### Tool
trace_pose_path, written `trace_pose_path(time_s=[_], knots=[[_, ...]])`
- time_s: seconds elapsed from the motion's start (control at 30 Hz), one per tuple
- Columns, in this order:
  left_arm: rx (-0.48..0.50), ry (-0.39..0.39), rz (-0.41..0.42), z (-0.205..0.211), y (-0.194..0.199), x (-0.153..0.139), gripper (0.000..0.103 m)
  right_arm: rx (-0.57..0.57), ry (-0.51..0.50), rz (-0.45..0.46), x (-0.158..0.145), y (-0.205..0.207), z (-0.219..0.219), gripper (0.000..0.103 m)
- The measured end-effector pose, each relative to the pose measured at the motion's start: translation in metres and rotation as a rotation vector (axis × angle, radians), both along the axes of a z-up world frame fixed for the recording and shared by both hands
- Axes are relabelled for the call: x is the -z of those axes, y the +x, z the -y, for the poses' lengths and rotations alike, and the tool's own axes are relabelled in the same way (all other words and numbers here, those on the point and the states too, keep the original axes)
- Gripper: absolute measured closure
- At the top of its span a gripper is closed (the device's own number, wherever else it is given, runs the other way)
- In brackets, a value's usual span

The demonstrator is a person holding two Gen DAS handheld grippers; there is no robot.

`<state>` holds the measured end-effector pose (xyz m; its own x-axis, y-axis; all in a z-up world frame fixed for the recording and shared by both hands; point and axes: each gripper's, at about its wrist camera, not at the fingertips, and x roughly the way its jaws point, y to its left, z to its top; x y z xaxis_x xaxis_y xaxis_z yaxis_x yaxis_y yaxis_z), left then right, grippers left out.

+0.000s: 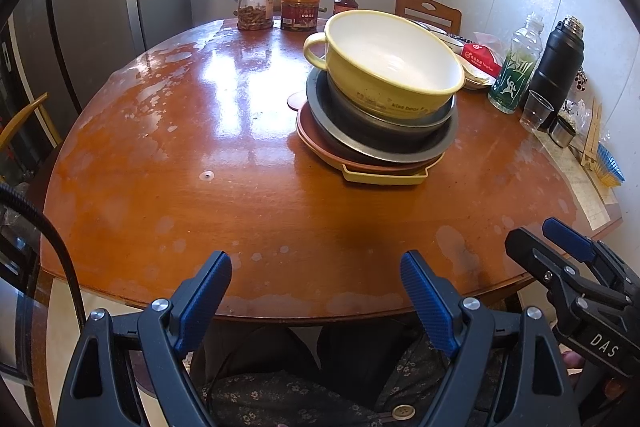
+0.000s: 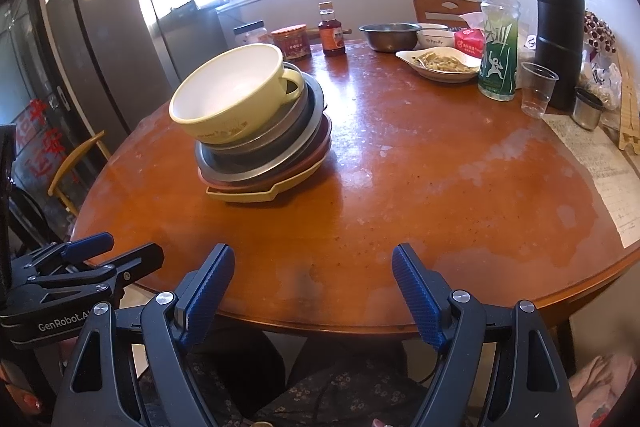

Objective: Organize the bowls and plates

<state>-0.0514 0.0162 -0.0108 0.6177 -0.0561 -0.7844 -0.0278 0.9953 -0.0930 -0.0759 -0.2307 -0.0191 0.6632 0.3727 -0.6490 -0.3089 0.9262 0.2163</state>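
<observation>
A stack of dishes stands on the round wooden table (image 1: 224, 187). On top is a yellow handled bowl (image 1: 390, 61), tilted, inside grey metal plates (image 1: 380, 139), on a pink plate and a yellow tray (image 1: 384, 177). The right wrist view shows the same stack, with the yellow bowl (image 2: 232, 95) on top. My left gripper (image 1: 316, 267) is open and empty over the table's near edge. My right gripper (image 2: 312, 263) is open and empty, also at the near edge, well short of the stack. It shows in the left wrist view (image 1: 552, 239).
At the back stand a jar (image 1: 255, 5), a red tin (image 1: 300, 11) and a sauce bottle (image 2: 331, 29). On the right are a metal bowl (image 2: 389, 35), a plate of food (image 2: 438, 65), a green bottle (image 2: 498, 39), a black flask (image 2: 558, 31) and a plastic cup (image 2: 536, 89).
</observation>
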Motion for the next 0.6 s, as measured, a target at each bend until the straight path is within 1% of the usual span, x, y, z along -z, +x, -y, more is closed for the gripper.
trace_pose_path(time_s=[0.6], knots=[[0.0,-0.006,-0.011,-0.0015,0.0009,0.0027,0.017,0.007,-0.022,0.009,0.0001,0.0009,-0.0018,0.021]])
